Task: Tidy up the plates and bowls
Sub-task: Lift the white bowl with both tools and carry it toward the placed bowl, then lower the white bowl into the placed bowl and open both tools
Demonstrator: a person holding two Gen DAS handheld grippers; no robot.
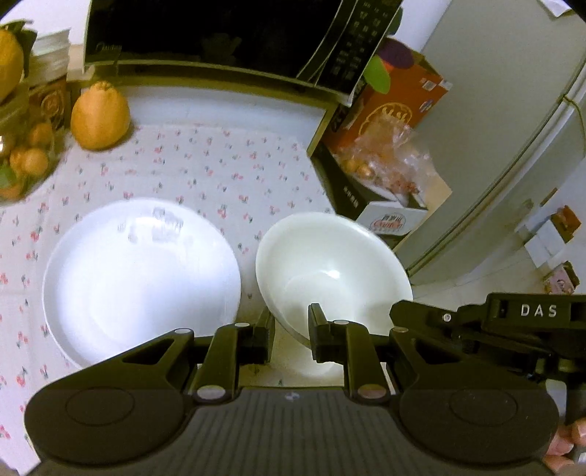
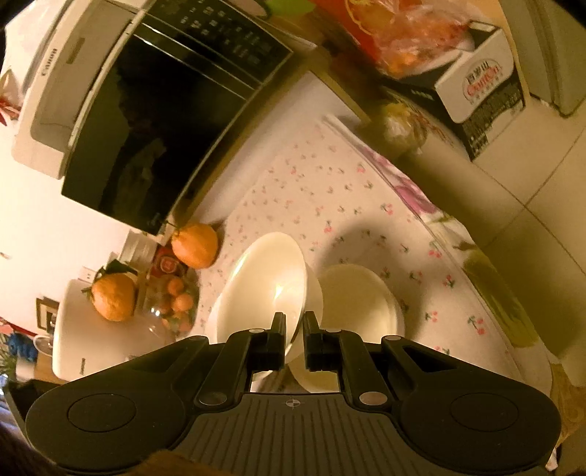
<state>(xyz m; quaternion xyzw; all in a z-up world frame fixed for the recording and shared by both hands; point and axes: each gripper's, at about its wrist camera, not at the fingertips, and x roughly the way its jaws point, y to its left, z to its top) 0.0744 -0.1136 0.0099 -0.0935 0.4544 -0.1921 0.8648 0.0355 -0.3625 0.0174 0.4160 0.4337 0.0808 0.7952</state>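
Observation:
A white bowl [image 1: 329,260] is held tilted above the floral tablecloth, beside a wide white plate [image 1: 139,271] that lies flat on the left. My left gripper [image 1: 291,322] straddles the bowl's near rim with a gap at each finger, so its grip is unclear. My right gripper [image 2: 293,329] is shut on the rim of the same tilted bowl [image 2: 271,278]; its black body [image 1: 487,322] enters the left wrist view at the right. In the right wrist view a second white dish [image 2: 355,304] sits on the cloth to the right, and the plate [image 2: 223,322] lies under the bowl.
A black microwave [image 1: 212,33] stands at the back of the table. A large orange citrus fruit [image 1: 100,117] and a glass bowl of small oranges [image 2: 172,304] are at the left. Cardboard boxes [image 1: 388,110] with plastic bags fill the right, next to a white fridge [image 1: 512,146].

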